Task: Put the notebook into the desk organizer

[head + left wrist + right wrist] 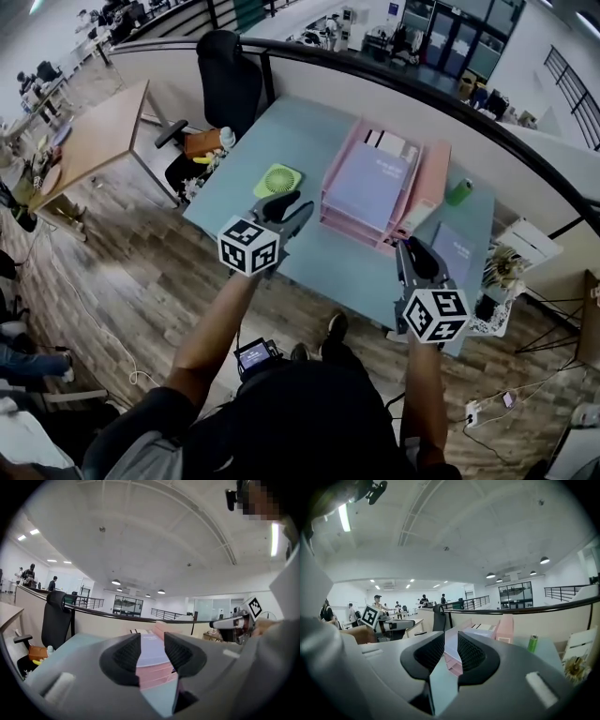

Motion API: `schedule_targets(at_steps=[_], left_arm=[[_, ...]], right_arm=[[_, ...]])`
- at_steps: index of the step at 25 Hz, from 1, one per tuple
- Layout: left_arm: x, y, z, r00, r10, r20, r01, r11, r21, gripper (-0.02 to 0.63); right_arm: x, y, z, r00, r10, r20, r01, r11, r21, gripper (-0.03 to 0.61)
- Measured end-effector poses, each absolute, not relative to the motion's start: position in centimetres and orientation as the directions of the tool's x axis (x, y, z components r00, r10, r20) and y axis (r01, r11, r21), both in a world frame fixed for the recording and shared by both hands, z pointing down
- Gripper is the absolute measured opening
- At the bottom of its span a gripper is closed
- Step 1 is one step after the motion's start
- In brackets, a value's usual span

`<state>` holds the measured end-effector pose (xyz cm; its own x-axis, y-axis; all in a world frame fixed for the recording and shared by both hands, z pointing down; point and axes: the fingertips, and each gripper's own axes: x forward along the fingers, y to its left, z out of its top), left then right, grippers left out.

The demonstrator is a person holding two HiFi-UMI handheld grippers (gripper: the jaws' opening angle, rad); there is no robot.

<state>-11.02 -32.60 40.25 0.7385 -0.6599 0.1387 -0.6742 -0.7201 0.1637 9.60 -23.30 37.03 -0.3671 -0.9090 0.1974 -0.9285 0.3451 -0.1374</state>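
Flat lavender notebook (453, 246) near boxy pink desk organizer (349, 226).

Pink plastic desk organizer (349, 228), smooth matt table (305, 131)

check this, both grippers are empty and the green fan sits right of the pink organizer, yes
No: the head view shows the green fan left of the pink organizer, not right. The left gripper and the right gripper are indeed both empty.
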Motion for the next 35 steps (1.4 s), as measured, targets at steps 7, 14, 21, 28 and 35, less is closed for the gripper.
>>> schedule_targets(at_steps=[7,14,21,28,35], left_arm=[[-9.9,-36.2,44.5,0.71,-0.669,0.219,-0.704,-0.678,0.212,0.196],[-9.3,-38.7,48.6,0.695,-0.66,0.284,-0.719,-0.638,0.276,0.213],[-8.5,-40.3,51.4,0.709,-0.636,0.305,-0.704,-0.616,0.353,0.221],[-7.8,-41.0,53.0,0.721,-0.61,0.328,-0.691,-0.606,0.394,0.236],[-7.0,-41.3,53.9,0.746,-0.578,0.332,-0.664,-0.608,0.435,0.264]], right_arm=[[11.1,-26.3,40.6,-0.366,-0.896,0.251,-0.923,0.316,-0.218,0.1],[11.1,-29.1,45.0,-0.376,-0.869,0.321,-0.906,0.271,-0.325,0.1],[11.2,-31.0,49.0,-0.39,-0.839,0.38,-0.876,0.211,-0.433,0.152],[10.7,-32.1,51.8,-0.416,-0.816,0.402,-0.829,0.158,-0.537,0.164],[10.1,-33.4,53.4,-0.444,-0.803,0.397,-0.779,0.128,-0.613,0.207]])
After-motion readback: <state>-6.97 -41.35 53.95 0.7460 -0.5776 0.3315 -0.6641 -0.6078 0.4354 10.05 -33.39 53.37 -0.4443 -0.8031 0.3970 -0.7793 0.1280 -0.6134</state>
